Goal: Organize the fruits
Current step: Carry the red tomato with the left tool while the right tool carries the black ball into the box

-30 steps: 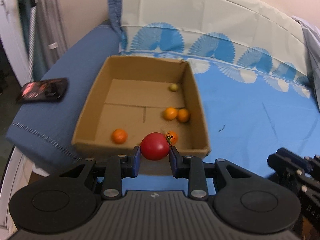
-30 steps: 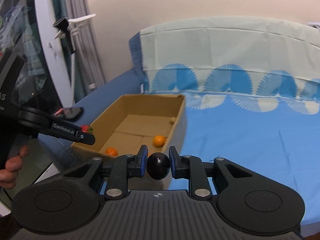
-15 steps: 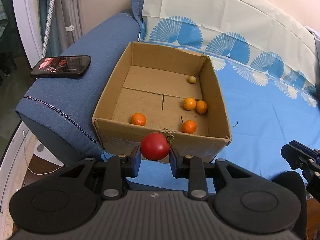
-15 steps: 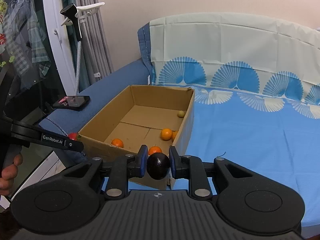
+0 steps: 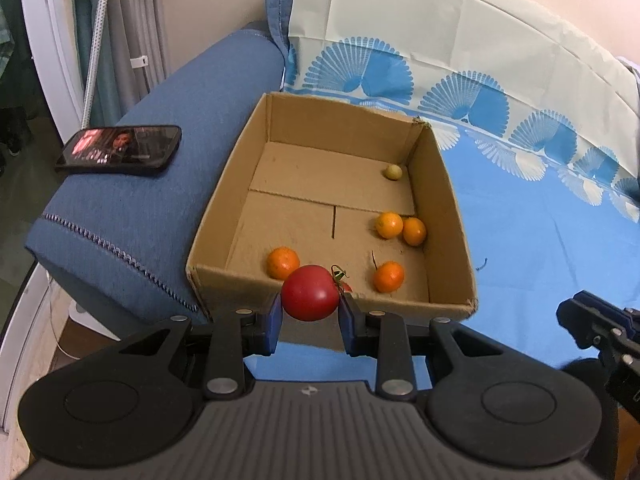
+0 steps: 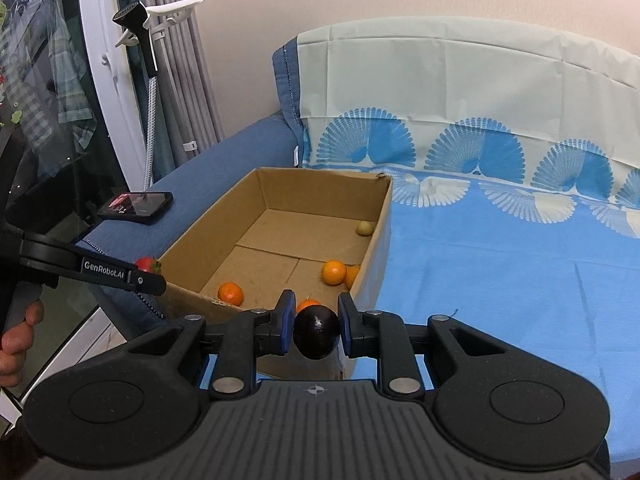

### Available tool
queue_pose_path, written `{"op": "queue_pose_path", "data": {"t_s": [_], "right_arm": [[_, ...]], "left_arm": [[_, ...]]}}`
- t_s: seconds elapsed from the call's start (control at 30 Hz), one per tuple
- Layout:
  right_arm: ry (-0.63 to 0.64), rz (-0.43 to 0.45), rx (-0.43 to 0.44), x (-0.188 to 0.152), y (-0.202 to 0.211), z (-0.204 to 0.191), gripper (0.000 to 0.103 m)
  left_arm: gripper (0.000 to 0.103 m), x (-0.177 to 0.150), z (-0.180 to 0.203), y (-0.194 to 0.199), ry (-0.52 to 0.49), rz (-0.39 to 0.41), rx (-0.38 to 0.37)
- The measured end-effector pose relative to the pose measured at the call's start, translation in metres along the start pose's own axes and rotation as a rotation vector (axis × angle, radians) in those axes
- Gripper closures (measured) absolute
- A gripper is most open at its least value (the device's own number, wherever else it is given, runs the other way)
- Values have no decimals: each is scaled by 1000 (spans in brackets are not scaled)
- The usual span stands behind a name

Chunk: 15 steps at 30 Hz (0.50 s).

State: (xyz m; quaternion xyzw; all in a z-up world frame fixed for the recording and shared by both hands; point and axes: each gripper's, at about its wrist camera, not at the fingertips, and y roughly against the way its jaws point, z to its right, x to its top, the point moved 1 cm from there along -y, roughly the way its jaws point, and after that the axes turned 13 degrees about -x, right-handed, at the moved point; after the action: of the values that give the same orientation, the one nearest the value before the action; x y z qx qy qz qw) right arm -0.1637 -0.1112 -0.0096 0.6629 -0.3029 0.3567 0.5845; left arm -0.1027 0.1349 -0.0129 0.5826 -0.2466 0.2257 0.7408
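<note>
My left gripper (image 5: 309, 314) is shut on a red tomato (image 5: 309, 296) with a green stalk, which hangs just in front of the near wall of an open cardboard box (image 5: 452, 236). Several oranges (image 5: 389, 277) and one small yellowish fruit (image 5: 393, 171) lie on the box floor. My right gripper (image 6: 314, 334) is shut on a dark purple round fruit (image 6: 316, 338) by the box's (image 6: 378, 264) near right corner. In the right wrist view the left gripper (image 6: 150, 280) shows at the left with the tomato (image 6: 144, 263) at its tip.
The box sits on a sofa seat covered by a blue patterned sheet (image 5: 540, 240). A phone (image 5: 120, 150) with a lit screen lies on the blue armrest (image 5: 132, 216) left of the box. A person's hand (image 6: 16, 344) holds the left tool. Curtains and a window frame stand further left.
Both grippers have slid sideways along the box front, each still holding its fruit. The box now sits further right in both views, and more of the armrest and phone shows.
</note>
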Motion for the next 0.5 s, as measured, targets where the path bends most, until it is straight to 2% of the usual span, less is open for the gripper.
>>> {"op": "queue_pose_path", "data": {"t_s": [0.3,0.5], "right_arm": [[25,-9,23,17,-34,-18,79],[44,-18,38,29,-67,-32,79]], "left_arm": [[69,31,-10,-18,11,4,0],[69,52,-18,-43,13,-21,-2]]}}
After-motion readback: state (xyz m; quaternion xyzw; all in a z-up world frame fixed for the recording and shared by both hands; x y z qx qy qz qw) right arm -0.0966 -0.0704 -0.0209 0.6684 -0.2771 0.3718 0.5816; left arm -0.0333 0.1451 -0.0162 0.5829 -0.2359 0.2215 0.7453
